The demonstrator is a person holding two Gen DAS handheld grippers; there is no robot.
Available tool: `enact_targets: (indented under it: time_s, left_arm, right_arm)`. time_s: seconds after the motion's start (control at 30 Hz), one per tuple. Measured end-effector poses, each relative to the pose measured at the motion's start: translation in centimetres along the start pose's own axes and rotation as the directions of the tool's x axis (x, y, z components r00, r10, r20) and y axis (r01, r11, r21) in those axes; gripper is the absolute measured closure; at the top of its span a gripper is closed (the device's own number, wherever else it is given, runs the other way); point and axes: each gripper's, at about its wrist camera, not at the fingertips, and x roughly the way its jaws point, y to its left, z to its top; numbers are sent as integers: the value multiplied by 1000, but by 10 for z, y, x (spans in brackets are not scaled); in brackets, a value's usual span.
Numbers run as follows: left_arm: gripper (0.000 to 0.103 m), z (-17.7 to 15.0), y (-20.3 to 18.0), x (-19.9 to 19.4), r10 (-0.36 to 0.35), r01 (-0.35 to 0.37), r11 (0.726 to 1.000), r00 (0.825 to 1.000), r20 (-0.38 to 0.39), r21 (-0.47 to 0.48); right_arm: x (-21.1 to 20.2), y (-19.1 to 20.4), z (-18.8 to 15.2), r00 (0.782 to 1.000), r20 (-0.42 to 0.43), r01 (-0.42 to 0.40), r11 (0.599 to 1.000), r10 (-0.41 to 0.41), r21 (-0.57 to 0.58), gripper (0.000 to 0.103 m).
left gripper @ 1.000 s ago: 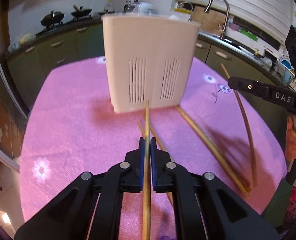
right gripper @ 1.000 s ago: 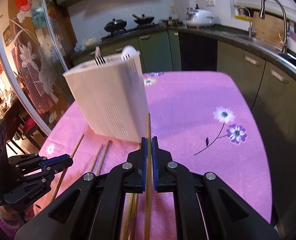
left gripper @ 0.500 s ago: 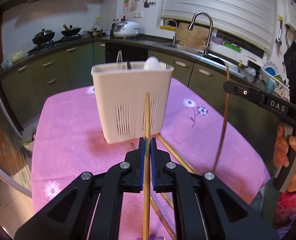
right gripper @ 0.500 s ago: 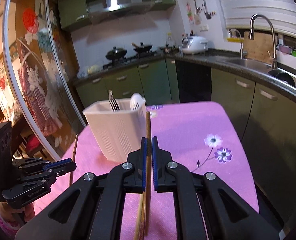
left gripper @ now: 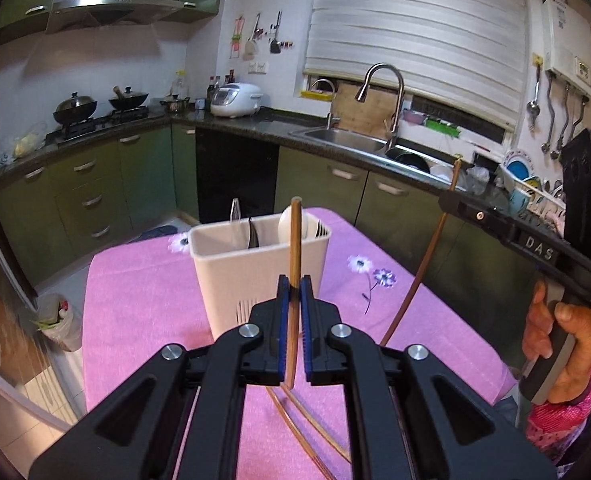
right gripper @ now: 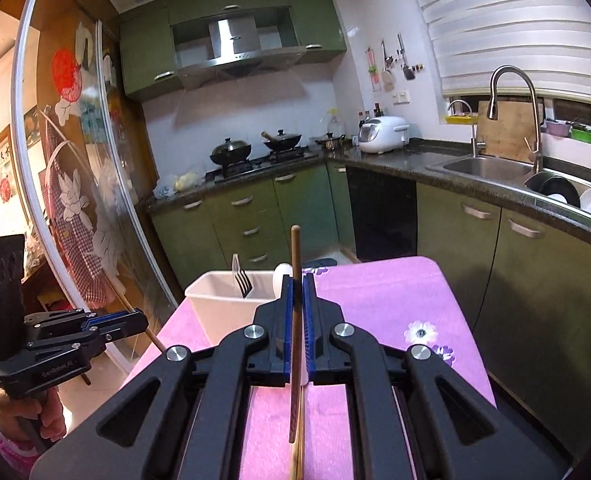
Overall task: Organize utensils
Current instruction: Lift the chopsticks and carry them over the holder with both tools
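Observation:
My left gripper [left gripper: 294, 285] is shut on a wooden chopstick [left gripper: 295, 240] held upright, above the table and in front of the white utensil holder [left gripper: 255, 280]. My right gripper [right gripper: 296, 282] is shut on another wooden chopstick [right gripper: 294, 256], also upright, near the holder [right gripper: 223, 308]. The holder stands on the pink tablecloth [left gripper: 143, 312] and holds a fork [right gripper: 241, 280], a white spoon [left gripper: 283, 222] and other cutlery. The right gripper with its chopstick [left gripper: 423, 276] shows at the right of the left wrist view. The left gripper [right gripper: 135, 318] shows at the left of the right wrist view.
More chopsticks [left gripper: 315, 428] lie on the cloth below the left gripper. Green kitchen cabinets [right gripper: 255, 212], a stove with woks [right gripper: 231, 152], a rice cooker [right gripper: 383, 130] and a sink with faucet [right gripper: 491, 164] stand behind the table. A glass door [right gripper: 79, 184] is at the left.
Both grippers have risen and tilted up with their chopsticks. The holder now sits lower and farther in both views, with its open top visible.

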Motion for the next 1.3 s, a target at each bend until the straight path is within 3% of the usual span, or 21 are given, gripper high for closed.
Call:
enact_targets:
  time_s: [0.4,0.73,1.07,1.3]
  left_arm:
    - [97,33,2,-14,-79,78,996,996,32,33]
    - [97,65,-2,-38,-85,81,995,994,68,52]
    - [97,110,5,-51,-41,35,998,991,129,52]
    - [97,144,24,-46,1,-5,1000,983,184,18]
  right_arm:
    - [-10,7,25,999,45,27,1000,-27,8,97]
    - [-18,15,54,997,71,-1,1000,2,-8,97]
    - [-26,24,102,986,164,-36,999,36,-3,97]
    - [-7,43,148,973,229,-27,999,33,-31,97]
